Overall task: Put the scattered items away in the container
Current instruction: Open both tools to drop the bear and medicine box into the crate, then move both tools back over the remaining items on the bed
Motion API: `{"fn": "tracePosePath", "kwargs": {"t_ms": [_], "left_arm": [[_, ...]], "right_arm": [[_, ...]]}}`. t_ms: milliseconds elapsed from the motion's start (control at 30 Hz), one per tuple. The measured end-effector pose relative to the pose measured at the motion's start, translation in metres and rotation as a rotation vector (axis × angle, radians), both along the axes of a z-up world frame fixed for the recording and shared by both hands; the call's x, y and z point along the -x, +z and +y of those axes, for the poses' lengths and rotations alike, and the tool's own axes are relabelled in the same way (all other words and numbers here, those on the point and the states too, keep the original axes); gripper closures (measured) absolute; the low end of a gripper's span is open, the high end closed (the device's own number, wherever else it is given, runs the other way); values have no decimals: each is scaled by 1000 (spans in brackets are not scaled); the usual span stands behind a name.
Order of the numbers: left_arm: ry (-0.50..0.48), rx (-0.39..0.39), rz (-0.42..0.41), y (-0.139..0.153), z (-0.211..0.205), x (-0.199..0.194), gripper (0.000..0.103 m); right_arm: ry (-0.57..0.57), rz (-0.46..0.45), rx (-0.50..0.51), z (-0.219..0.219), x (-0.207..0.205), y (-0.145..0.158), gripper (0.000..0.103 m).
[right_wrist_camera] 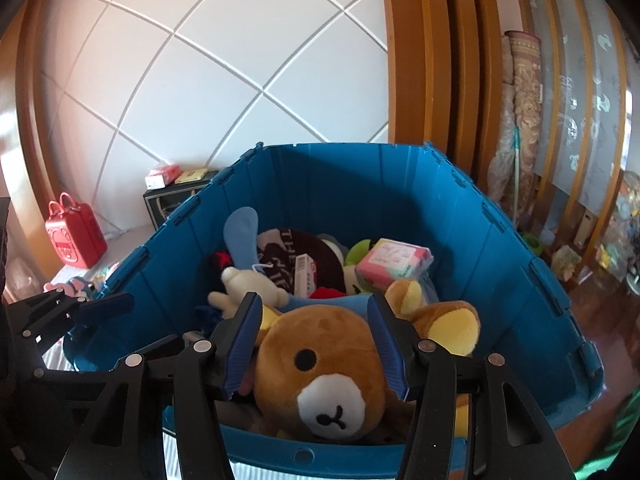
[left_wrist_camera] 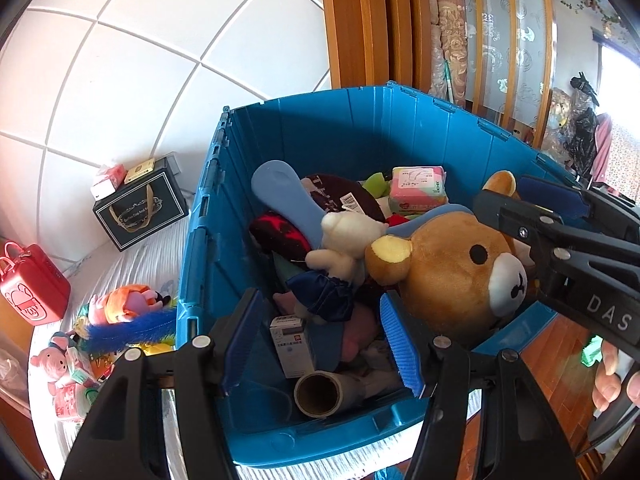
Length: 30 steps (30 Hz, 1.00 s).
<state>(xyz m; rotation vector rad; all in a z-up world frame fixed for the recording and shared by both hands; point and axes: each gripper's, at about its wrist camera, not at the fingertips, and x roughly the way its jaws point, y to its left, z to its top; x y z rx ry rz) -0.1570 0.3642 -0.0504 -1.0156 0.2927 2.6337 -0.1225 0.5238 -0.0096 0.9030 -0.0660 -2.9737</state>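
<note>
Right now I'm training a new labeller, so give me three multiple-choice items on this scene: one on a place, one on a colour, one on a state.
1. Where is the brown teddy bear?
A. on the wooden floor
B. in the blue crate
C. on the red case

2. What colour is the small case by the wall?
A. red
B. green
C. white

3. How does the right claw stand?
A. shut on the cardboard tube
B. clamped on the crate's rim
C. open astride the bear's head

Key: B, the bear lies on the pile inside the crate; A, the case with handles is red; C, the pads flank the head without squeezing it.
</note>
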Motion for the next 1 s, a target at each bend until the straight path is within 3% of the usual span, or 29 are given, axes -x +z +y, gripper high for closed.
{"fn": "tracePosePath", "kwargs": {"t_ms": [67, 233, 367, 433, 533, 833, 1000], "left_arm": [[1, -6, 2, 1, 1, -1, 43], [8, -24, 8, 5, -1, -4, 43], [20, -66, 35, 13, -7, -13, 43], [32, -90, 63, 19, -11, -19, 37], [69, -117, 125, 28, -18, -30, 24], [205, -148, 200, 39, -43, -48, 24], [317, -125, 207, 36, -62, -60, 24]], "right_arm": [[-12, -1, -4, 1, -3, -1, 46], [-33, 5, -12, 3, -10, -1, 22], [-64, 26, -4, 8, -19, 3, 14], [-86, 44, 3, 13, -25, 7, 1], [-94, 71, 2, 15, -32, 13, 0], [1, 107, 3, -4, -38, 13, 0], [67, 136, 44, -14, -39, 12, 0]]}}
